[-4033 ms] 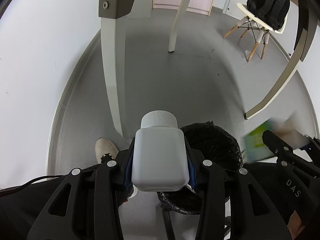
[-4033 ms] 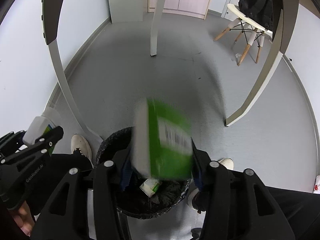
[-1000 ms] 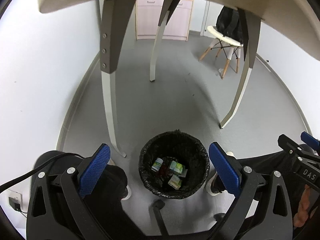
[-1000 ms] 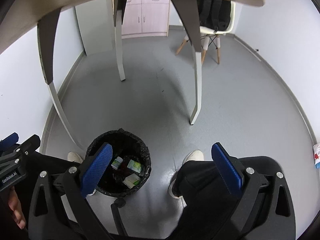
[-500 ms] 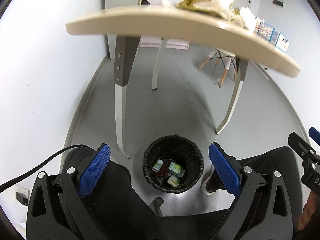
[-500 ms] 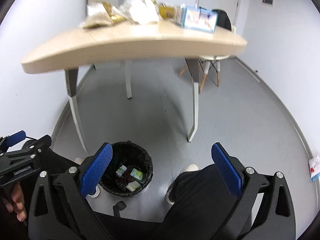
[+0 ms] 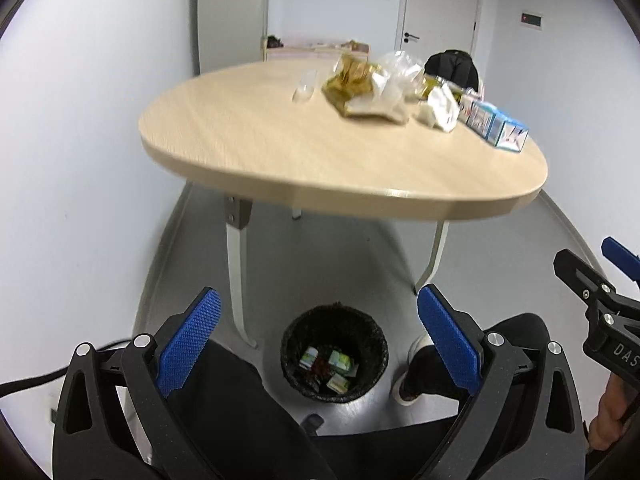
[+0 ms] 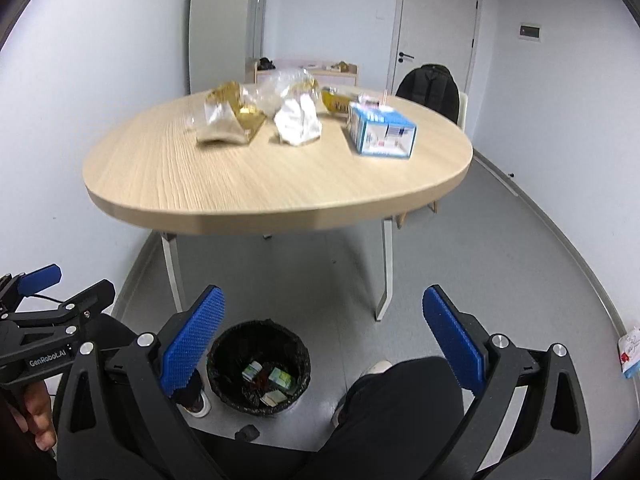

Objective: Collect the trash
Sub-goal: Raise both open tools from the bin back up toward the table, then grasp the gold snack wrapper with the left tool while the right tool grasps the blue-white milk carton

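Both grippers hang open and empty above the floor, in front of a round wooden table [image 7: 280, 152] [image 8: 224, 184]. My left gripper [image 7: 318, 340] and my right gripper [image 8: 324, 332] each frame a black-lined trash bin [image 7: 334, 354] [image 8: 259, 367] that holds several small cartons. On the tabletop lie a gold and clear wrapper [image 7: 356, 84] [image 8: 230, 118], crumpled white paper [image 7: 440, 110] [image 8: 298, 120], a clear plastic bag [image 8: 280, 84], a blue and white box [image 7: 496, 126] [image 8: 380, 132] and a small clear cup [image 7: 305, 86].
A person's dark trouser legs and white shoes [image 7: 412, 380] [image 8: 196, 398] flank the bin. A chair with a black backpack [image 8: 428, 88] stands behind the table. A low cabinet [image 8: 308, 70] and a door [image 8: 436, 36] are at the back wall. White walls close in on the left.
Both grippers rose from under the table to above its edge, so the tabletop and its trash came into view. Four seconds ago they held a white bottle and a green carton; both now are empty.
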Available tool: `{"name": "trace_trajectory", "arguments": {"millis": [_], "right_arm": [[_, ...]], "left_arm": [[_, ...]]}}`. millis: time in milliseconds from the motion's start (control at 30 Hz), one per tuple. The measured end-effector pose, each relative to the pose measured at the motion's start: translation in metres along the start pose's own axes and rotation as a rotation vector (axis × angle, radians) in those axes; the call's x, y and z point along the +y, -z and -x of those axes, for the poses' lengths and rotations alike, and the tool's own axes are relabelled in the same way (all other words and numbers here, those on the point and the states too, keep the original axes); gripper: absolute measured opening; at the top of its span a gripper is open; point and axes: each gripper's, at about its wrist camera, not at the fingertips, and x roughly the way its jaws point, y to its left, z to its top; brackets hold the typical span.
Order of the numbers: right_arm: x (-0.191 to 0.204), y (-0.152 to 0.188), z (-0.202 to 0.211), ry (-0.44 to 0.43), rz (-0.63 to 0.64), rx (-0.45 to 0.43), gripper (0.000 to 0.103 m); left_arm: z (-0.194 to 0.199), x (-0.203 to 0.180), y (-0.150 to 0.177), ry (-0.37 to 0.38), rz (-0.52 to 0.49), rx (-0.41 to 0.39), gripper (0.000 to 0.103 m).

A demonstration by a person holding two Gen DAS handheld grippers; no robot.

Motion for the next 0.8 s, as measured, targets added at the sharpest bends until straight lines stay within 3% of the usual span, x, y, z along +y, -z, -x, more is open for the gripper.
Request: {"name": "trace_trajectory", "arguments": {"millis": [333, 800], "right_arm": [[-0.008, -0.042, -0.003, 0.006, 0.001, -0.063, 0.095], [-0.038, -0.114, -0.083, 0.028, -0.036, -0.040, 0.095]], "left_arm": [[-0.003, -0.003, -0.044, 0.006, -0.018, -0.052, 0.097], [-0.063, -0.027, -0.129, -0.004, -0.039, -0.054, 0.097]]}}
